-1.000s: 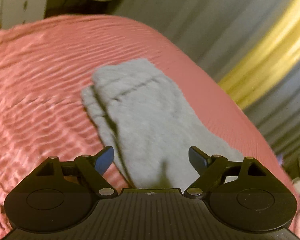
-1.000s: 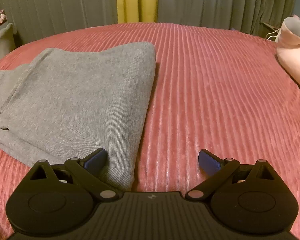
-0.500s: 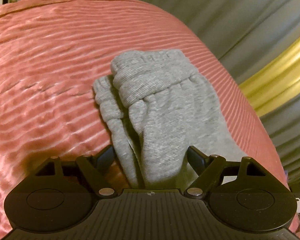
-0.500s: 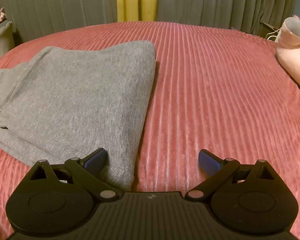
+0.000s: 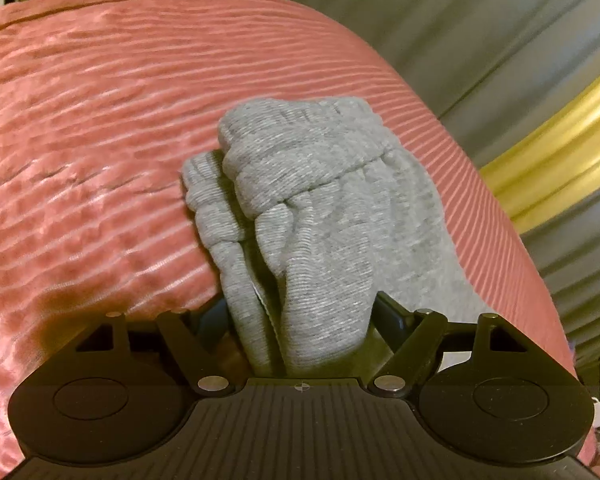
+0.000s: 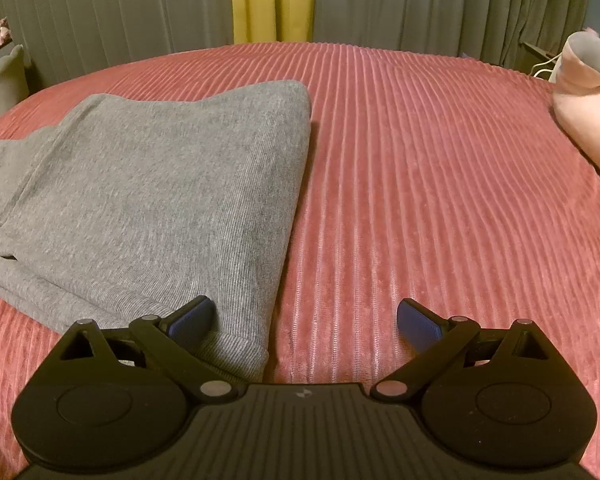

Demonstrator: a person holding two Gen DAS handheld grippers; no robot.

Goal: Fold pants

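- Two grippers work over one pair of grey pants (image 6: 148, 200), which lies folded on the ribbed pink-red bedspread (image 6: 440, 200), toward the left of the right wrist view.
- Compared with a second ago, the left gripper (image 5: 300, 316) has come in on the bunched waistband end of the pants (image 5: 312, 216): then its fingers stood apart with the cloth lying flat ahead, and now they are drawn in against a gathered wad of grey fabric, clamped on it.
- The cloth between the left fingers has risen and crumpled since then; the elastic band now shows as a thick roll across the top of the bundle.
- That wad hides most of the left gripper's left finger; only part of the right finger (image 5: 392, 320) shows beside it.
- The right gripper (image 6: 304, 320) has stayed where it was, its fingers spread wide, holding nothing.
- Its left fingertip (image 6: 190, 320) sits over the near corner of the pants, while the right one (image 6: 418, 326) is over bare bedspread.
- The folded right edge of the pants runs away from that corner and looks unchanged.
- Grey curtains (image 6: 440, 4) with a yellow curtain (image 6: 272, 0) hang behind the bed.
- A pale pink object (image 6: 584, 100) lies at the far right edge of the bed.
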